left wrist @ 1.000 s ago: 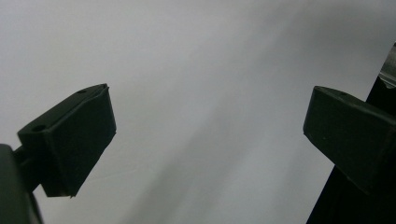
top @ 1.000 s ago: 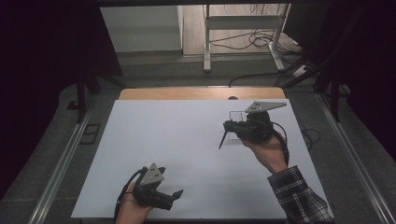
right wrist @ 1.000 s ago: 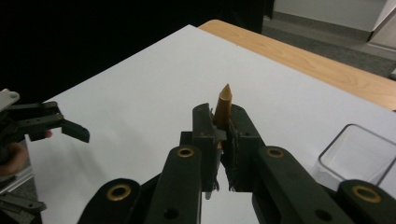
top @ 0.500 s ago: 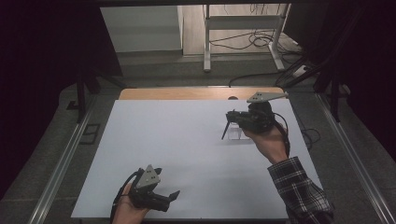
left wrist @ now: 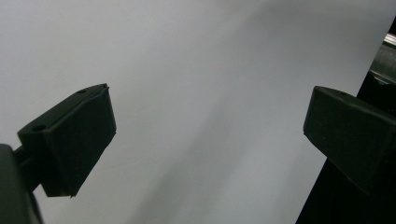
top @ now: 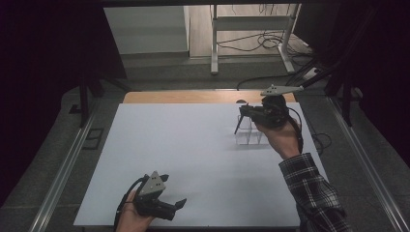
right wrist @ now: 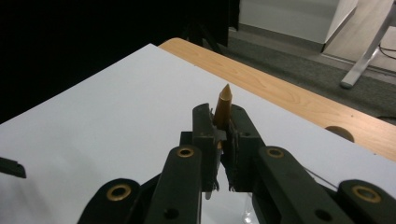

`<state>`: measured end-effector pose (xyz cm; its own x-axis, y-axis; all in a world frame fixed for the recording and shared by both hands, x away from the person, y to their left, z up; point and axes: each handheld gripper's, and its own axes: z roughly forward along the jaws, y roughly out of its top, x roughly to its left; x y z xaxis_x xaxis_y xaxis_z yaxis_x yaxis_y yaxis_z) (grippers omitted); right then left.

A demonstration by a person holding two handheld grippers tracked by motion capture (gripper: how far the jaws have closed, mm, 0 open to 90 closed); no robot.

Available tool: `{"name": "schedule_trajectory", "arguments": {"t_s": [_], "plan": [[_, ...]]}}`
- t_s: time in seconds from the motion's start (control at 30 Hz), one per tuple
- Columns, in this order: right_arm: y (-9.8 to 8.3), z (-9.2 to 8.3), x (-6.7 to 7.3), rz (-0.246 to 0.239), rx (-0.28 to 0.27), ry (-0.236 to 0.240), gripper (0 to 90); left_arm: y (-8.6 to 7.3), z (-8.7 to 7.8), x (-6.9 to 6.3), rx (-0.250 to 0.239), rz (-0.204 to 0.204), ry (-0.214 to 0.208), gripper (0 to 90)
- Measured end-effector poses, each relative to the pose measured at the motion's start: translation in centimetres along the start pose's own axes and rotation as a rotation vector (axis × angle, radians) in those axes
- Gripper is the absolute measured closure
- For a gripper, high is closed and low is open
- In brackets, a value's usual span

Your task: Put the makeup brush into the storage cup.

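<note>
In the right gripper view, a slim brown pencil-like stick (right wrist: 223, 106) with a pointed tip is seen clamped between the closed jaws of the right gripper (right wrist: 220, 122), its tip rising just past the fingertips. In the high view the same stick (top: 238, 125) appears only as a thin dark line slanting down from the right gripper (top: 246, 112), and its colour cannot be made out there. Directly beneath that gripper a clear, compartmented holder (top: 249, 137) is seen standing on the white table top (top: 193, 145); in the right gripper view only a faint glassy edge is caught at the bottom, below the jaws. The lower end of the stick is seen at the near left corner of the holder, but whether it touches the holder cannot be told.

The left gripper (top: 174, 203) is shown in the high view held low at the near edge of the table, well apart from the right gripper. In the left gripper view the two black pads (left wrist: 74, 140) are seen spread wide with nothing between them, only the bare white surface lying ahead.

A strip of wooden table edge (right wrist: 289, 98) is seen beyond the stick tip in the right gripper view. No brand, label or writing can be read on any surface.
</note>
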<state>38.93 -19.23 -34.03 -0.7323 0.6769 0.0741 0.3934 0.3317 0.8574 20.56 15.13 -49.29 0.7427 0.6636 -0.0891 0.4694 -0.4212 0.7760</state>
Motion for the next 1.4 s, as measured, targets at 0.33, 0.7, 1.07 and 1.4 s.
{"name": "schedule_trajectory", "arguments": {"t_s": [0.33, 0.7, 1.07, 1.4], "plan": [[0.8, 0.2, -1.2, -0.001, -0.009, -0.043, 83.3, 0.0, 0.2, 0.2, 0.020, -0.001, 0.003, 2.8], [1.6, 0.6, -2.5, 0.000, -0.027, -0.101, 83.3, -0.1, 0.1, 0.3, 0.008, 0.002, 0.012, 2.7], [1.3, 1.6, -3.3, 0.005, -0.009, -0.133, 83.3, -0.1, 0.0, 0.3, -0.001, 0.007, 0.014, 2.8], [0.5, 2.4, -3.7, 0.004, -0.011, -0.152, 83.3, -0.1, 0.0, 0.3, -0.013, 0.008, 0.012, 2.8]]}}
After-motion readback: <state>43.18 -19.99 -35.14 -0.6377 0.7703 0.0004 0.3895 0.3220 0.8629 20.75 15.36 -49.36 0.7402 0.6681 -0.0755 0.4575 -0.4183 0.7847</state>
